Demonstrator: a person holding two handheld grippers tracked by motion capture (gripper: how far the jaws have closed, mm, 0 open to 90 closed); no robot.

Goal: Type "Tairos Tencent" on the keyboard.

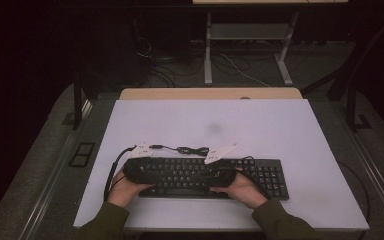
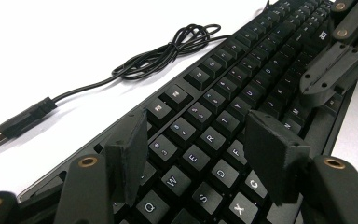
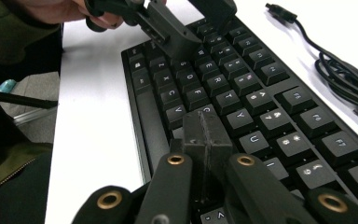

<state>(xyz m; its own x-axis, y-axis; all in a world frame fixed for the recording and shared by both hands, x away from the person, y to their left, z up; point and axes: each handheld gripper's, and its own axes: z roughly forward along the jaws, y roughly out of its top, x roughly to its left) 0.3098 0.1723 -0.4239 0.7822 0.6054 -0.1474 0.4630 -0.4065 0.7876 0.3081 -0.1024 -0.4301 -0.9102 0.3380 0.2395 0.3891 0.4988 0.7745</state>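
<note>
Typing stage: your right gripper (image 3: 204,135), jaws clenched empty, pressed the keyboard (image 1: 190,175); your left gripper (image 2: 205,163) hovered released above its keys.

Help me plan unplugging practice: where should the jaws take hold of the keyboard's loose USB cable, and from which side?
Probably at the USB plug, the stiff moulded end lying flat and alone on the white table, left of the coiled slack. Come from above with the jaws across its narrow sides; the keyboard sits clear of it, so nothing blocks the descent.
</note>
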